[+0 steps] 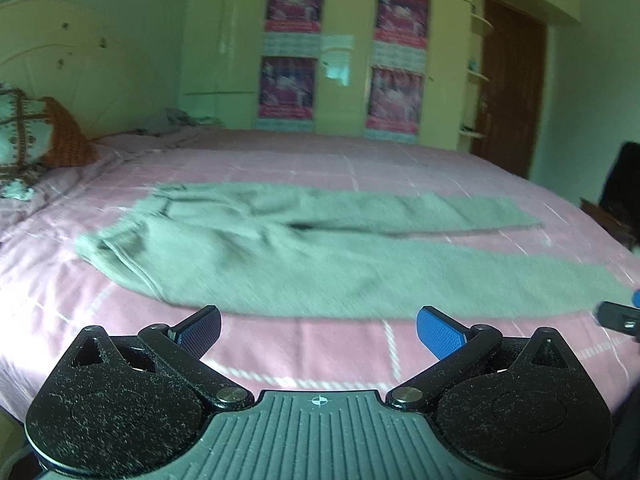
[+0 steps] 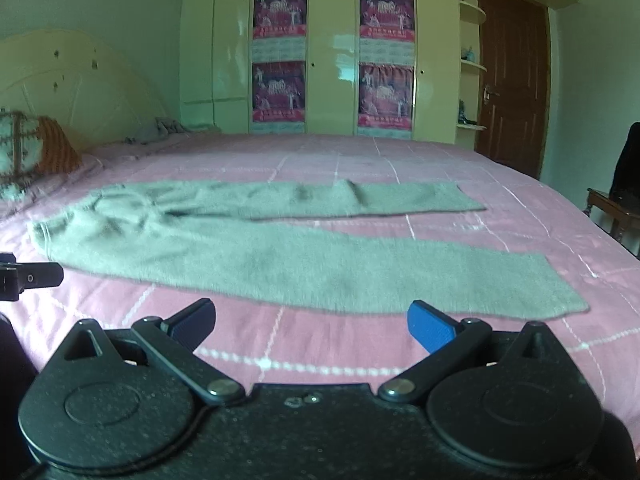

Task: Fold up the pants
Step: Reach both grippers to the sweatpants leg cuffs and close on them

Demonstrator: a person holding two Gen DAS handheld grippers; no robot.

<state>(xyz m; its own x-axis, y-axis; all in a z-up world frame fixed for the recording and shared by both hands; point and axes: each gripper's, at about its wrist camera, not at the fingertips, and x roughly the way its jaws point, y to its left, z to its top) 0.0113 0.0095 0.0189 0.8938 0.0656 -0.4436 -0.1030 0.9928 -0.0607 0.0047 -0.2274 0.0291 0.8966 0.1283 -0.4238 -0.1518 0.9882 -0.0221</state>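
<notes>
The left gripper [image 1: 319, 330] hangs above the near edge of the bed with its jaws spread wide and nothing between them; its blue fingertips [image 1: 440, 330] sit clear of any cloth. In its own view the right gripper [image 2: 310, 326] is likewise wide apart and empty, poised over the pink bedsheet [image 2: 320, 352] short of the garment. Each gripper shows at the edge of the other's view: the right one at about 3 o'clock in the left wrist view, the left one at about 9 o'clock in the right wrist view.

Just beyond both grippers, toward 12 o'clock, the pants [image 2: 248, 256] lie flat and unfolded on the bed, grey-green and fuzzy. The waistband points to 9 o'clock and the two legs run toward 3 o'clock, spreading apart with a strip of pink sheet between them. The near leg ends at about 2 o'clock from the right gripper; the far leg lies farther back.

At 9 o'clock, patterned pillows [image 2: 36, 148] rest against a pale headboard [image 2: 80, 80]. Beyond the bed at 12 o'clock stands a cream wardrobe [image 2: 332, 52] with four pink posters [image 2: 280, 6] on it, and a brown door [image 2: 512, 80] is at 2 o'clock. A dark chair [image 2: 624, 184] stands at 3 o'clock.
</notes>
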